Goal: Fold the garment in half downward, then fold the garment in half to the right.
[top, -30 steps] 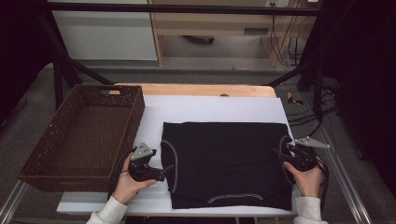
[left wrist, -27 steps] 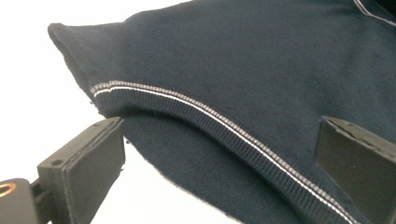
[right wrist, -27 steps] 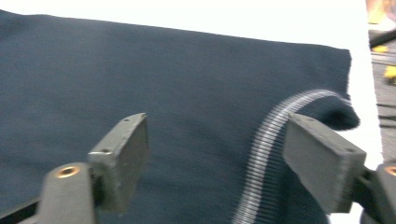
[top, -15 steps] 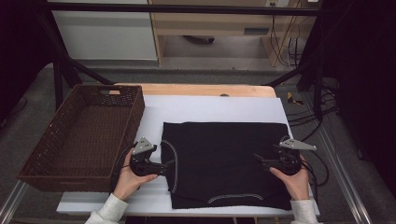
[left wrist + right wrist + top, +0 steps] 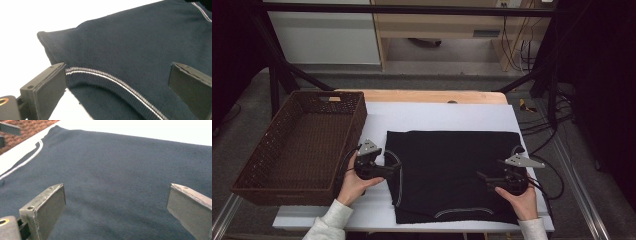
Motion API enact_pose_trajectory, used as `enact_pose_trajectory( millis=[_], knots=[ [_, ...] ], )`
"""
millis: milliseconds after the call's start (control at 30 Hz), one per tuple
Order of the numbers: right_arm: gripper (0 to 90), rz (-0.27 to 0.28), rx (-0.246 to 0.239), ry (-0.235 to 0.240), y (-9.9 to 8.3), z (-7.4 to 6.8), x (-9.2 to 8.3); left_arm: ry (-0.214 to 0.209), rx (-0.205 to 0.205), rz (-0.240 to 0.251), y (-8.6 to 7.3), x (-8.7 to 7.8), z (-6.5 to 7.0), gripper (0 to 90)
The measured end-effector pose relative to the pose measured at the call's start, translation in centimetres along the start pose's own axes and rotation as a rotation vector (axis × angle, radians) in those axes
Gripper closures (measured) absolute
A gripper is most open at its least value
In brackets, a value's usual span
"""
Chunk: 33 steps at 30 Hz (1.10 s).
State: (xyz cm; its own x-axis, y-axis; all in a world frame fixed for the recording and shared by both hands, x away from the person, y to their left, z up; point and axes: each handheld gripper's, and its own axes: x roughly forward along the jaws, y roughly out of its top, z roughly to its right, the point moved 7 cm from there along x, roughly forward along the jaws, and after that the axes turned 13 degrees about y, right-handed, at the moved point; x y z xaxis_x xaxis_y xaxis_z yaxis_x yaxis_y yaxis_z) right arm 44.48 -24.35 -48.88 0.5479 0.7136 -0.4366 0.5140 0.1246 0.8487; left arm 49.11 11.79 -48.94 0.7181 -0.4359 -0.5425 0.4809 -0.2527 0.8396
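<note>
A dark navy garment [image 5: 452, 170] with thin white trim lies folded flat on the white table cover [image 5: 437, 117]. My left gripper [image 5: 393, 168] is at its left edge, pointing right. It is open, and in the left gripper view [image 5: 117, 85] the ribbed, white-striped hem [image 5: 105, 76] lies between the jaws, untouched. My right gripper [image 5: 484, 176] sits over the garment's right part, pointing left. Its jaws have just been opening and stand wide apart [image 5: 117, 205] above the plain cloth [image 5: 120, 165], with nothing pinched.
A brown wicker basket [image 5: 354, 125] stands at the table's left side; its corner [image 5: 25, 127] shows in the right gripper view. A wooden strip [image 5: 422, 96] runs along the table's far edge. Cables [image 5: 537, 135] hang off the right side.
Both hands have moved inward toward the garment. The right gripper has swung from the right edge to point left over the cloth, and its jaws have spread. The left gripper has shifted right to the hem.
</note>
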Motion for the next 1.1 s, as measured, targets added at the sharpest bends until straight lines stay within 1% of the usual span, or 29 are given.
enact_pose_trajectory(
  millis=[67,233,400,533,633,700,800,833,900,1000,1100],
  knots=[
    [2.8,-0.001,-0.006,0.008,0.0,-0.3,0.1,0.005,0.0,0.003,0.2,0.3,-0.1,1.7],
    [2.4,-0.008,-0.011,0.013,0.0,-0.7,0.5,0.014,-0.015,-0.012,0.6,1.2,-0.2,1.7],
    [2.2,-0.011,-0.02,0.01,-0.1,-0.8,0.5,0.024,-0.039,-0.016,1.0,1.9,-0.7,1.7],
    [1.8,-0.01,-0.019,0.011,-0.1,-0.8,0.6,0.048,-0.051,-0.018,1.3,2.3,-1.1,1.8],
    [1.5,-0.016,-0.016,0.006,-0.2,-0.8,0.6,0.053,-0.063,-0.023,1.7,2.7,-1.3,1.8],
    [1.3,-0.02,-0.015,0.007,-0.3,-0.8,0.6,0.072,-0.058,-0.026,1.8,2.9,-1.5,2.0],
    [1.2,-0.025,-0.021,0.006,-0.3,-0.8,0.7,0.086,-0.065,-0.033,2.1,3.2,-1.7,2.2],
    [1.2,-0.025,-0.019,0.006,-0.3,-0.8,0.7,0.089,-0.063,-0.031,2.2,3.2,-1.8,2.4],
    [1.2,-0.026,-0.016,0.006,-0.3,-0.8,0.8,0.085,-0.073,-0.024,2.3,3.5,-1.8,4.2],
    [1.0,-0.029,-0.018,0.006,-0.4,-0.8,0.8,0.1,-0.066,-0.046,2.4,4.0,-2.0,4.9],
    [0.8,-0.029,-0.016,0.004,-0.4,-0.8,0.8,0.121,-0.059,-0.065,2.5,4.5,-2.3,8.3]
  ],
)
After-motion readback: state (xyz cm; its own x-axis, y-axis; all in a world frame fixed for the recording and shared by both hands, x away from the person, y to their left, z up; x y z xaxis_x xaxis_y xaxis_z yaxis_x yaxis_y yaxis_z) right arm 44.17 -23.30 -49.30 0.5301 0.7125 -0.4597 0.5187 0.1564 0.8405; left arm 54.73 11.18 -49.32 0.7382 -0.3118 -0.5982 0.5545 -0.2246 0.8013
